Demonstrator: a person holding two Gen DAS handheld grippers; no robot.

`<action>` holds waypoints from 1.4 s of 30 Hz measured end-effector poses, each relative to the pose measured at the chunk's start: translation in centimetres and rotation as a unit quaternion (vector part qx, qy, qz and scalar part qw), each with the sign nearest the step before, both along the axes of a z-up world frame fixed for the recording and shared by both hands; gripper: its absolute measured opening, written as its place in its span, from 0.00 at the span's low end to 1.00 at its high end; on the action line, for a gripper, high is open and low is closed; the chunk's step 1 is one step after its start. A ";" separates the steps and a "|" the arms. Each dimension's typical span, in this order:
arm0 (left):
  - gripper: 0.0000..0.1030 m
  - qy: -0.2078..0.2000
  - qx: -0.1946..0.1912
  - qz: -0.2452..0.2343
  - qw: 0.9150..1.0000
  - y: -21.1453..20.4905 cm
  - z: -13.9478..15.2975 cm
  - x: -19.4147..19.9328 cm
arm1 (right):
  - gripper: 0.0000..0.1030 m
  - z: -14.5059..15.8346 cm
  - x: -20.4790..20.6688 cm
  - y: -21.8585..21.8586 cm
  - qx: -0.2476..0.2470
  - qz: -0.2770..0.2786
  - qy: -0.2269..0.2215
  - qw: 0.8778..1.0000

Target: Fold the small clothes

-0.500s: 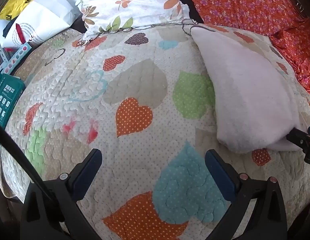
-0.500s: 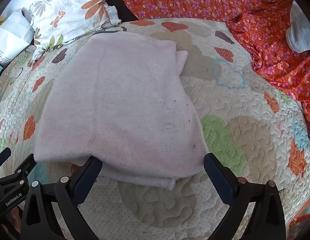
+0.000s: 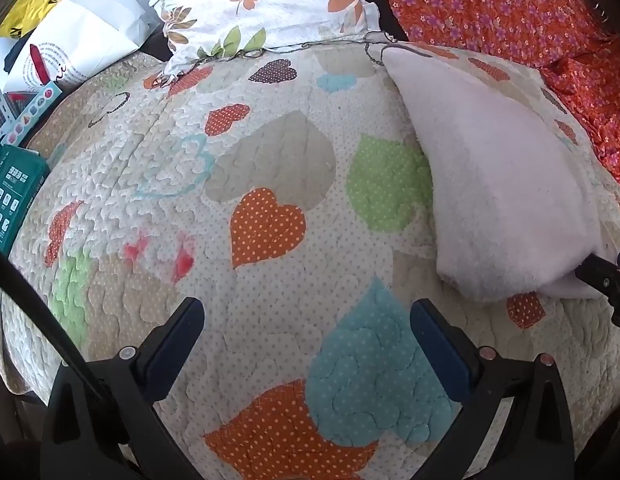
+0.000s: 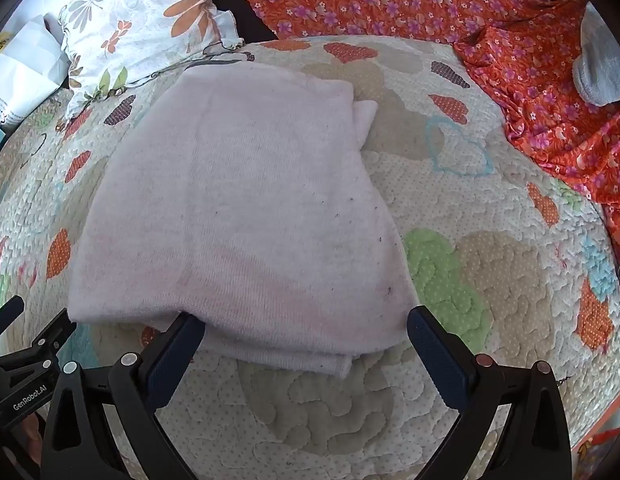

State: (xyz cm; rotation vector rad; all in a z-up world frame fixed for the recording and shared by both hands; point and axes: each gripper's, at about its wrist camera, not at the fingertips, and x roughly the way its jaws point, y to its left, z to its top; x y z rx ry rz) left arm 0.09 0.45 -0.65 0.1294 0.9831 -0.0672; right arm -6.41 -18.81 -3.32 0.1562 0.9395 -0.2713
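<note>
the right gripper (image 4: 306,336) is nearest, spread wide with nothing between its fingers, low over the quilt (image 4: 490,280). its left finger (image 4: 178,344) touches or sits just under the near edge of the folded cloth (image 4: 238,216); the right finger (image 4: 434,344) stands just beside the cloth's near right corner. the cloth, pale pink and knit, lies folded in layers on the quilt, its stacked edges showing at the near right corner and a lower layer peeking out at the far right.

the left gripper (image 3: 306,340) is also released, fingers wide apart and holding nothing, over the quilt's blue and orange hearts (image 3: 366,372). from this view the cloth (image 3: 498,184) lies well to the right, with the tip of the right gripper (image 3: 606,280) at its near edge.

farther back, a floral pillow (image 4: 142,24) rests at the quilt's far left edge, just beyond the cloth. an orange flowered sheet (image 4: 450,4) runs along the far and right sides, with a grey soft item (image 4: 598,64) on it. white bags (image 3: 82,40), a yellow bag (image 3: 34,8) and a green box (image 3: 10,192) sit off the far left.
</note>
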 end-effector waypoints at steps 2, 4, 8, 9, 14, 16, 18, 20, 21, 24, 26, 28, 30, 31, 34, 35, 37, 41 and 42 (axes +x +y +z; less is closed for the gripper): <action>1.00 0.001 0.002 -0.003 1.000 -0.1 -0.2 0.0 | 1.00 -0.1 0.0 0.0 0.001 0.001 0.002 1.000; 1.00 0.003 0.003 -0.004 1.000 -0.1 -0.4 0.0 | 1.00 0.0 0.0 -0.1 0.001 0.002 0.004 1.000; 1.00 0.005 0.008 -0.008 1.000 -0.2 -0.6 -0.1 | 1.00 -0.2 -0.1 0.0 0.000 0.004 0.004 1.000; 1.00 0.005 0.009 -0.008 1.000 -0.3 -0.6 -0.2 | 1.00 -0.2 -0.1 -0.1 0.001 0.004 0.004 1.000; 1.00 0.013 0.009 -0.006 1.000 -0.3 -0.7 -0.1 | 1.00 -0.4 0.1 0.3 0.001 0.004 0.010 1.000; 1.00 0.016 0.009 -0.006 1.000 -0.3 -0.8 -0.1 | 1.00 -0.5 0.1 0.4 0.001 0.005 0.011 1.000; 1.00 0.019 0.009 -0.006 1.000 -0.3 -0.9 -0.1 | 1.00 -0.5 0.2 0.4 0.001 0.006 0.012 1.000; 1.00 0.022 0.009 -0.006 1.000 -0.3 -1.0 0.0 | 1.00 -0.6 0.2 0.4 0.002 0.007 0.013 1.000; 1.00 0.023 0.009 -0.006 1.000 -0.3 -1.0 -0.1 | 1.00 -0.6 0.2 0.4 0.002 0.007 0.014 1.000; 1.00 0.024 0.009 -0.006 1.000 -0.2 -1.1 0.0 | 1.00 -0.7 0.2 0.4 0.005 0.007 0.017 1.000; 1.00 0.026 0.008 -0.005 1.000 -0.2 -1.1 0.1 | 1.00 -0.8 0.3 0.4 0.006 0.007 0.021 1.000; 1.00 0.028 0.007 -0.005 1.000 -0.1 -1.2 0.1 | 1.00 -1.0 0.4 0.5 0.007 0.008 0.025 1.000; 1.00 0.031 0.006 -0.003 1.000 0.0 -1.3 0.2 | 1.00 -1.2 0.5 0.5 0.007 0.010 0.030 0.999; 1.00 0.032 0.005 -0.003 0.999 0.0 -1.3 0.3 | 1.00 -1.3 0.5 0.6 0.005 0.012 0.034 0.999; 1.00 0.040 -0.003 0.001 0.999 0.3 -1.5 0.5 | 1.00 -1.8 0.7 0.8 0.001 0.018 0.046 0.999; 1.00 0.044 -0.007 0.004 0.999 0.4 -1.6 0.5 | 1.00 -1.9 0.8 0.9 -0.001 0.019 0.049 0.999; 1.00 0.048 -0.017 0.010 0.999 0.7 -1.7 0.7 | 1.00 -2.1 0.8 1.0 -0.007 0.023 0.056 0.998; 1.00 0.047 -0.022 0.022 0.998 1.1 -1.9 0.9 | 1.00 -2.3 0.8 1.3 -0.018 0.028 0.060 0.998; 1.00 0.047 -0.023 0.022 0.998 1.1 -2.0 0.9 | 1.00 -2.3 0.8 1.3 -0.019 0.028 0.061 0.998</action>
